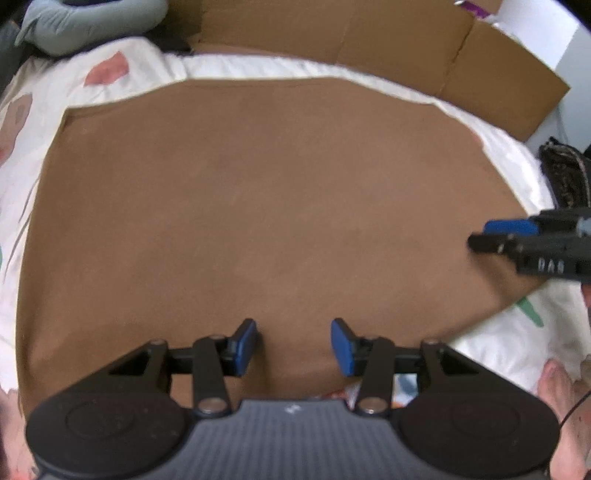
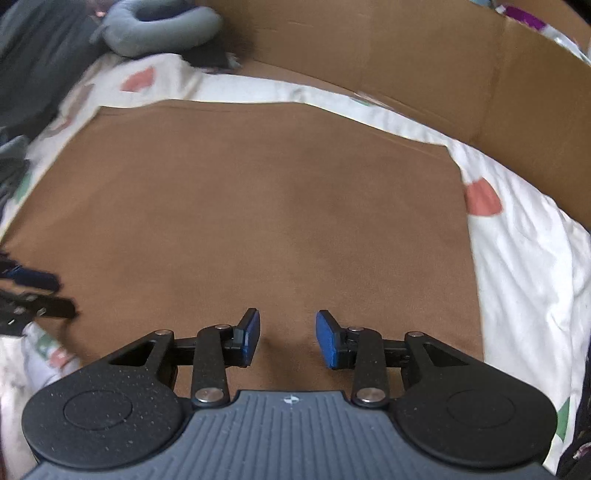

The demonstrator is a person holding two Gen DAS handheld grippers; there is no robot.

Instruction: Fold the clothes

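A brown garment (image 1: 266,206) lies spread flat on the bed, smooth and roughly rectangular; the right wrist view shows the same brown garment (image 2: 258,206). My left gripper (image 1: 293,334) hovers over its near edge, open, with only cloth showing in the gap between the blue pads (image 1: 245,343). My right gripper (image 2: 288,326) is also open over the near edge, nothing between its pads. The right gripper (image 1: 480,236) enters the left wrist view from the right, above the garment's right side. Blurred at the left edge of the right wrist view is the left gripper (image 2: 55,295).
A white bedsheet (image 2: 524,251) with pink and green prints lies under the garment. Cardboard panels (image 1: 406,40) stand along the far side. A grey neck pillow (image 2: 159,26) and dark clothes (image 2: 40,66) lie at the far left. A dark bag (image 1: 565,177) sits off the right.
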